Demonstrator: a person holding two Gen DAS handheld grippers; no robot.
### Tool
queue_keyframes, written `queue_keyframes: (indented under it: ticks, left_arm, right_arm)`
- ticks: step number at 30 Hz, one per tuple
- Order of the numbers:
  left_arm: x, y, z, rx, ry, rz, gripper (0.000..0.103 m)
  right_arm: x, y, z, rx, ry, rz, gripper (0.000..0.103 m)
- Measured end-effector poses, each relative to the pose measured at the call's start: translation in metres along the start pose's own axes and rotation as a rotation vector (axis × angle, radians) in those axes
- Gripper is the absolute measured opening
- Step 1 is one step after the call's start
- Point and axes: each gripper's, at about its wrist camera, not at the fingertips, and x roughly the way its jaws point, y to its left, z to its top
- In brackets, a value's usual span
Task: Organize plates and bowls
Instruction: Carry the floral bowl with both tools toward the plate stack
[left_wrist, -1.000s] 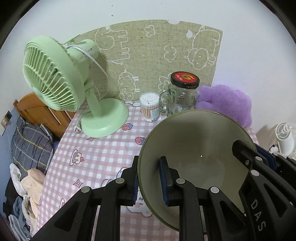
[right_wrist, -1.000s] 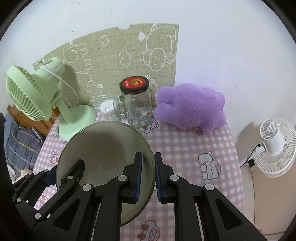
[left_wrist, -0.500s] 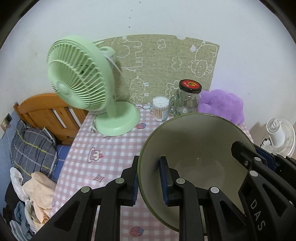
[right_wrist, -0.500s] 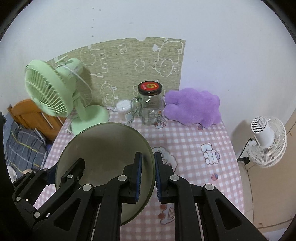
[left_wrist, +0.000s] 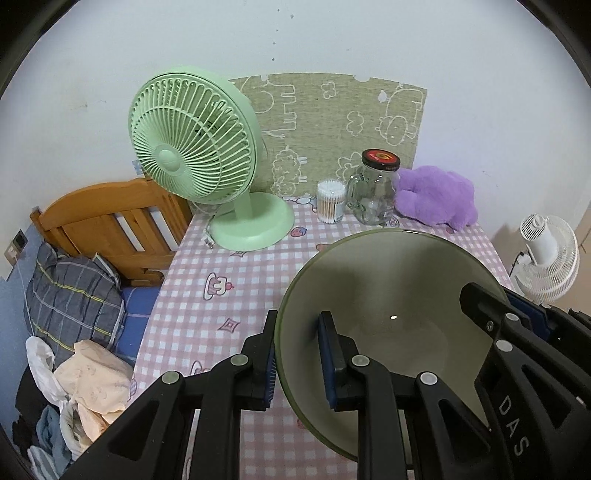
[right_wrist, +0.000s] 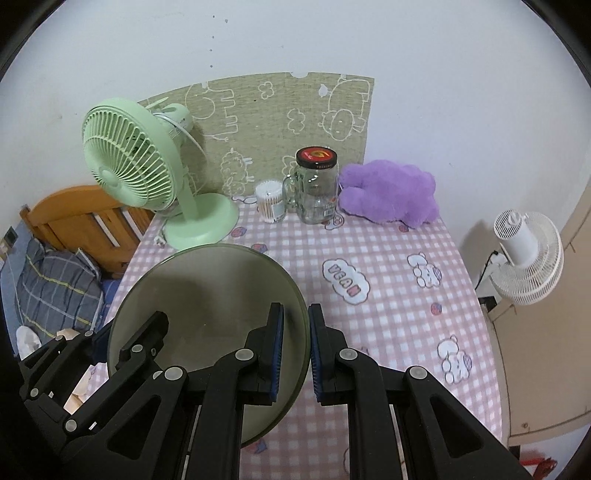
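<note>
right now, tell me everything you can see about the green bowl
The bowl is large, round and deep, olive green at the rim with a paler, glossy inside that looks like glazed ceramic, and it is empty. It is tilted, held above the pink checked tablecloth by both grippers. The left gripper pinches its left rim, one finger inside and one outside; the right gripper pinches the opposite rim the same way. Nothing else touches it. Its underside is hidden.

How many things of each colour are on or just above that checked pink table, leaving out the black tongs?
Green: 2, the desk fan and the bowl held over the table
Purple: 1, the plush toy
Clear glass: 1, the jar with a red and black lid
White: 1, the cotton swab tub
Total: 5
</note>
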Motion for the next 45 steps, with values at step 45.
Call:
queue_keyframes:
  ticks: [45]
  left_arm:
    - [-0.038, 0.013, -0.157, 0.054, 0.124, -0.103, 0.018]
  right_arm:
    - [-0.045, 0.009, -0.168, 0.044, 0.168, -0.031, 0.016]
